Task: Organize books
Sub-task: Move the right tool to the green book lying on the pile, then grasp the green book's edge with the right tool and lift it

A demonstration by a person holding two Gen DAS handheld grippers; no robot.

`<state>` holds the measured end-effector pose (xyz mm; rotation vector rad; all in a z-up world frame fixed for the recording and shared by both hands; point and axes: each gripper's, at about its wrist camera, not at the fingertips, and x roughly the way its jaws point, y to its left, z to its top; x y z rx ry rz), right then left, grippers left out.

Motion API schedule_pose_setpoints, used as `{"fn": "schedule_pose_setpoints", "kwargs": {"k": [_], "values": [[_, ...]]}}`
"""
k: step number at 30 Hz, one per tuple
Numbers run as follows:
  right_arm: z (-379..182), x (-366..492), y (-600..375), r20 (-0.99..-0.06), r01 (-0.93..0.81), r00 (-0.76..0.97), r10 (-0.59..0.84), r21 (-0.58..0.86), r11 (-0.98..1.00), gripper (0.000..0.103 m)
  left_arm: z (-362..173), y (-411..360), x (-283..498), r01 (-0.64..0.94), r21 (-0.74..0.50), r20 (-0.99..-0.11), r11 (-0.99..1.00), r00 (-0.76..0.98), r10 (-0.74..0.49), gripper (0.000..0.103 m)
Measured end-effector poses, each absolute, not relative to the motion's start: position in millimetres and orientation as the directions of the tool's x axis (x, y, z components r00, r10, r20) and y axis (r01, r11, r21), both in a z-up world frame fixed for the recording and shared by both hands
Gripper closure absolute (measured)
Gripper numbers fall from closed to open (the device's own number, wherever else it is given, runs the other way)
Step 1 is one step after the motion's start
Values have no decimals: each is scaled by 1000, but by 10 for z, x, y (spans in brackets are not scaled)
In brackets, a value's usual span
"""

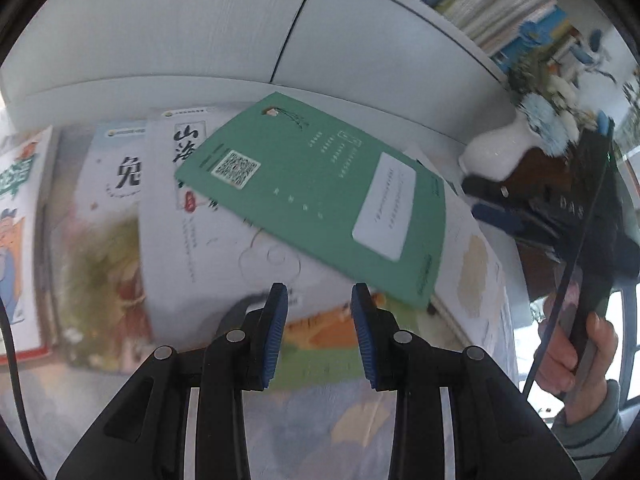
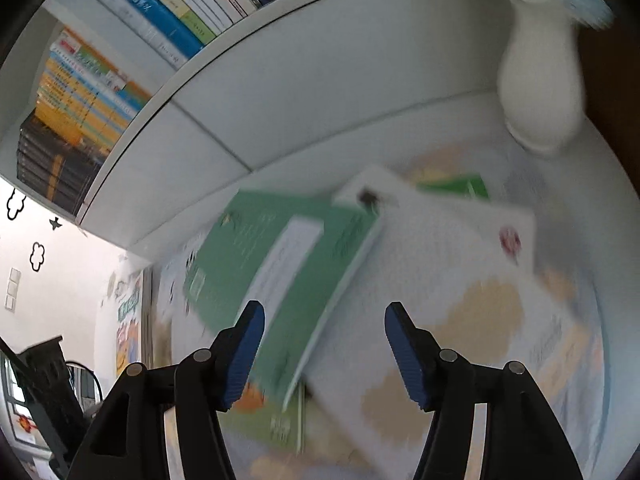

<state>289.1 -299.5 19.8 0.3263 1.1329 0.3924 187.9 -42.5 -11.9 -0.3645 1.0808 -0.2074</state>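
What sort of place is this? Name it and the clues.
Probably a study corner or child's room at home. A white shelf packed with upright books stands above a desk strewn with picture books and a green book, and a white vase stands beside them.

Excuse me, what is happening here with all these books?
A person holds a gripper in each hand above a loose pile of books on a white desk, under a shelf of standing books. Both the left gripper and the right gripper are open and hold nothing. A green book lies askew on top of the pile, and a white vase stands at the back. No book is picked up yet.
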Motion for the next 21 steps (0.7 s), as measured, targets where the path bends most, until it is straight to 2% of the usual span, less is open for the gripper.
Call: {"fn": "schedule_pose_setpoints", "kwargs": {"k": [7,13,16,21], "values": [[-27,3653,-2512,-813,-267,307,495,425,865,38,-350,-482,2182,-51,-382,-845,923,424,-327,73],[-328,4083,-2197,-845,-333,219,487,405,851,38,-416,-376,2319,-71,-448,-816,891,438,-376,70],[-385,4070,-2124,-856,-380,165,489,402,833,37,-421,-348,2357,-68,-476,-804,877,437,-402,68],[-217,3794,-2165,-853,-434,165,495,388,813,36,-399,-327,2238,-66,-449,-811,891,449,-375,64]]}}
